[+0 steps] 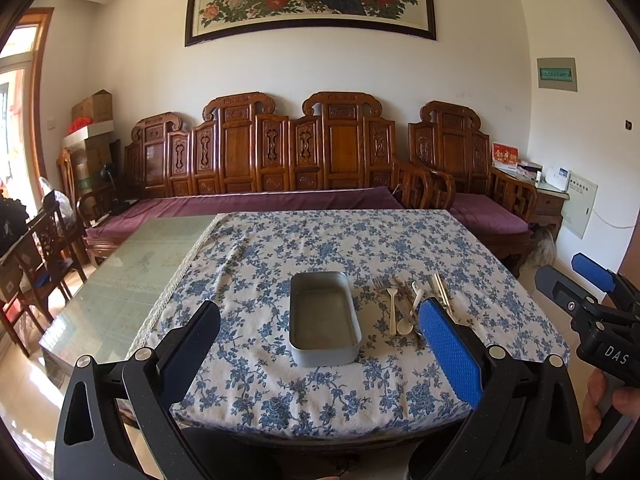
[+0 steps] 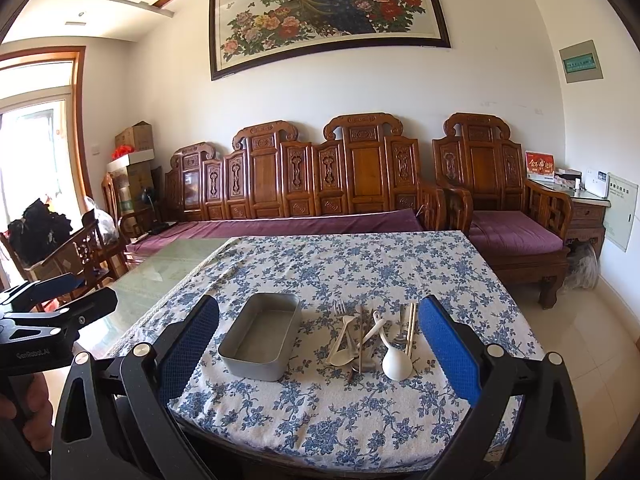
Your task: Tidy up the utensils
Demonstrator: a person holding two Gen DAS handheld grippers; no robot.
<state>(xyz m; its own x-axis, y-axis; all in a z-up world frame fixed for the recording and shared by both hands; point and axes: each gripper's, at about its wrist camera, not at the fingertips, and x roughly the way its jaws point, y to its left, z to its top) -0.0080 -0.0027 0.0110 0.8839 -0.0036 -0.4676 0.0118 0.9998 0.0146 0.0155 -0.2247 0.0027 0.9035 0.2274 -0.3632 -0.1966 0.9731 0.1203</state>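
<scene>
Nothing sits inside the grey metal tin (image 2: 262, 336) on the flowery tablecloth (image 2: 360, 264). Just to its right lies a messy pile of utensils (image 2: 372, 340): fork, white spoons, chopsticks. Both the left gripper (image 1: 320, 344) and right gripper (image 2: 320, 344) hang spread wide, holding nothing.

Matt grey metal tray (image 2: 262, 334) on printed cloth (image 2: 360, 272); glossy white plastic spoon (image 2: 396, 362) beside it.

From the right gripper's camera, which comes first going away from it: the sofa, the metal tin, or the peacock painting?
1. Metal tin, on the tablecloth just ahead of the right gripper, slightly left.
2. Sofa, behind the table.
3. Peacock painting, high on the wall.
</scene>
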